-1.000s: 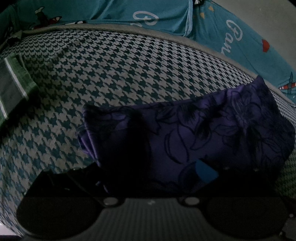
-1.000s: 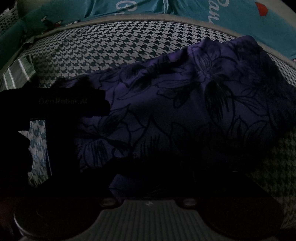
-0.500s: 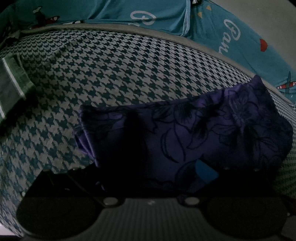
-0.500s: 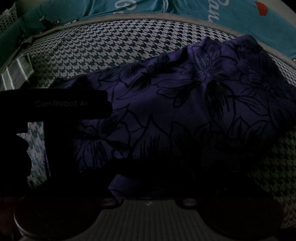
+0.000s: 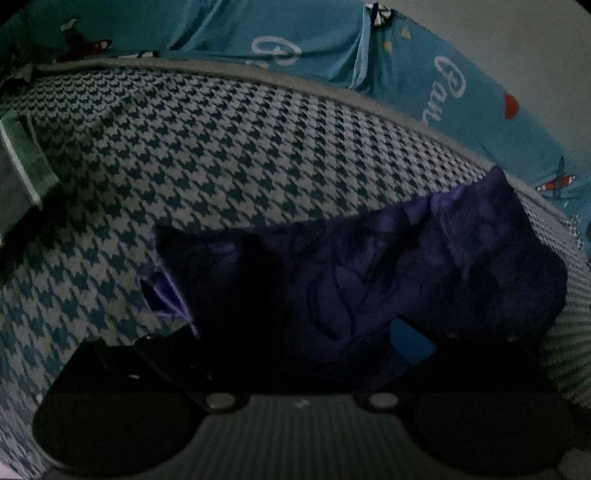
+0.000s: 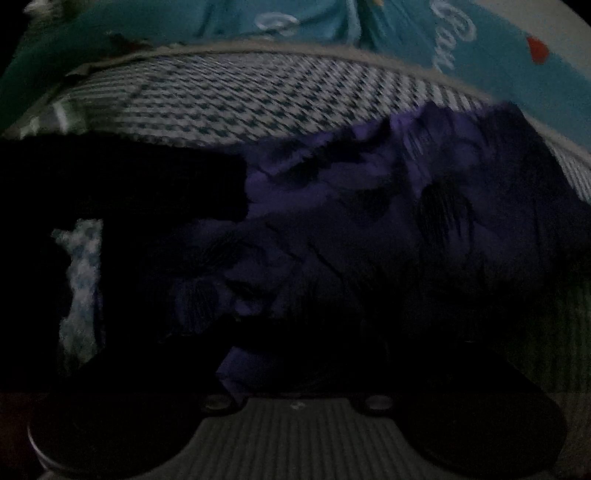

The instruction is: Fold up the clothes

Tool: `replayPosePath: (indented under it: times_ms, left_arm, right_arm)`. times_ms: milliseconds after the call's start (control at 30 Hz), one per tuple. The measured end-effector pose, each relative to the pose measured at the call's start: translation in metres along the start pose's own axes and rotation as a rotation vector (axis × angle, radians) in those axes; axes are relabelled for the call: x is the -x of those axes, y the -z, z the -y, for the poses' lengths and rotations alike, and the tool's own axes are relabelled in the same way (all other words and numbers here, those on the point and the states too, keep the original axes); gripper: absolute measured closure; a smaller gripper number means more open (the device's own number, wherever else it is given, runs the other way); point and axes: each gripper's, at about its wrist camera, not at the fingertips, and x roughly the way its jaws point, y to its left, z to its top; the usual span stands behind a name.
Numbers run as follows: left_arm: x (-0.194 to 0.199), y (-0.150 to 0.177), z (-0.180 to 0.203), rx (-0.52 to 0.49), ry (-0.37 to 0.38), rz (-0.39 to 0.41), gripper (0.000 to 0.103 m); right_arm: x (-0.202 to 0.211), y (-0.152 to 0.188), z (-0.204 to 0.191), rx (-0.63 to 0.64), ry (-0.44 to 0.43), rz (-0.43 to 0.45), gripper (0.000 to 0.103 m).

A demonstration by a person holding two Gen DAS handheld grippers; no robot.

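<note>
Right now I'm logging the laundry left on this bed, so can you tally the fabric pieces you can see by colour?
Purple floral garment: 1
Green striped cloth at the left edge: 1
Teal printed bedding at the back: 1
Houndstooth cover underneath: 1
Total: 4

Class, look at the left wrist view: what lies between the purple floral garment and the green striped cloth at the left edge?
Only bare houndstooth bedcover lies between the purple floral garment and the green striped cloth; the left wrist view shows this.

Open houndstooth bedcover (image 5: 229,155) beyond purple garment (image 5: 424,266); green striped cloth (image 5: 26,166) far left, teal bedding (image 5: 280,33) behind.
</note>
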Motion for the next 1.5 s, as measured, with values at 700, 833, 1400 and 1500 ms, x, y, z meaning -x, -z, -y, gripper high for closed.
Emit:
replayPosePath:
  times_ms: [700,833,1400,1500]
  left_arm:
    - [0.008,0.016,-0.035,-0.021,-0.102,0.006,0.0]
    - [0.009,0.017,-0.038,-0.011,-0.102,0.006,0.0]
    - [0.015,0.015,-0.038,0.034,0.038,-0.023,0.0]
    - [0.017,0.014,-0.039,0.051,0.078,-0.029,0.0]
  right_arm:
    - [0.026,0.079,-0.064,0.454,-0.279,0.22,0.029]
    - [0.017,0.084,-0.071,0.498,-0.243,0.216,0.029]
    - [0.01,0.079,-0.061,0.428,-0.175,0.297,0.085]
    - [0.016,0.068,-0.046,0.314,-0.223,0.294,0.087]
